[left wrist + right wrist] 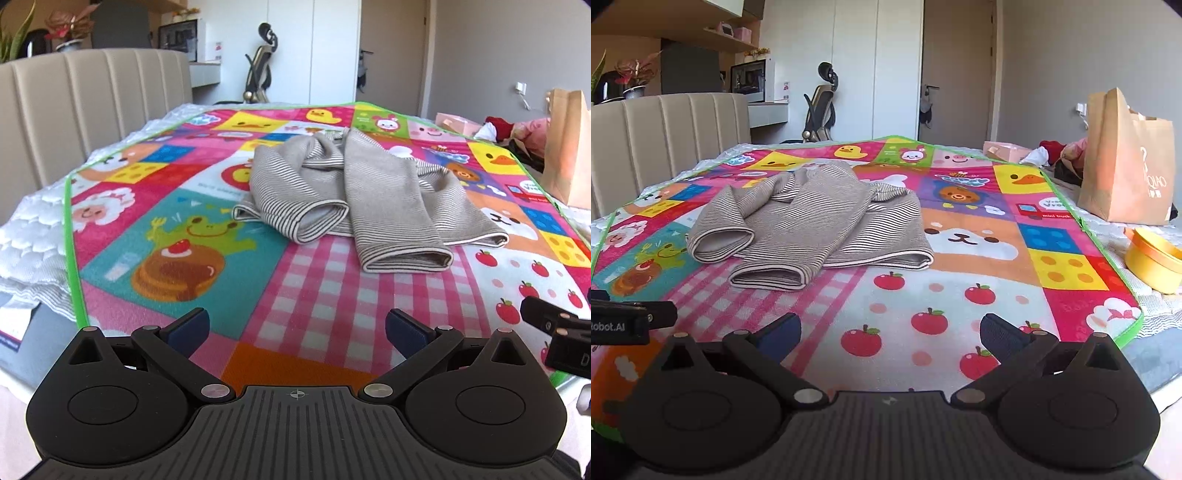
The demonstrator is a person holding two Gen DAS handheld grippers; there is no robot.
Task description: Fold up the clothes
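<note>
Down near the front, the left tool [297, 334] had its two fingers spread wide with nothing between them. The right tool [890, 334] was spread wide and empty too. Both hung low over the near edge of the bright play mat [960, 295] that covered the bed, side by side and close together.

Farther back, in the middle of the mat, lay the striped shirt [354, 188]. It was bunched up, with its two sleeves [399, 229] crossed over the body and pointing toward the tools. Neither tool touched it.

I think the first job was to reach out and take hold. To do it well, each tool should pinch just one sleeve end, one layer only, then pull the sleeves apart gently so the shirt lies flat before any fold.

Past the mat on the right stood a brown paper bag [1126, 162] and a yellow tub [1152, 262]. They were well away from the shirt.
</note>
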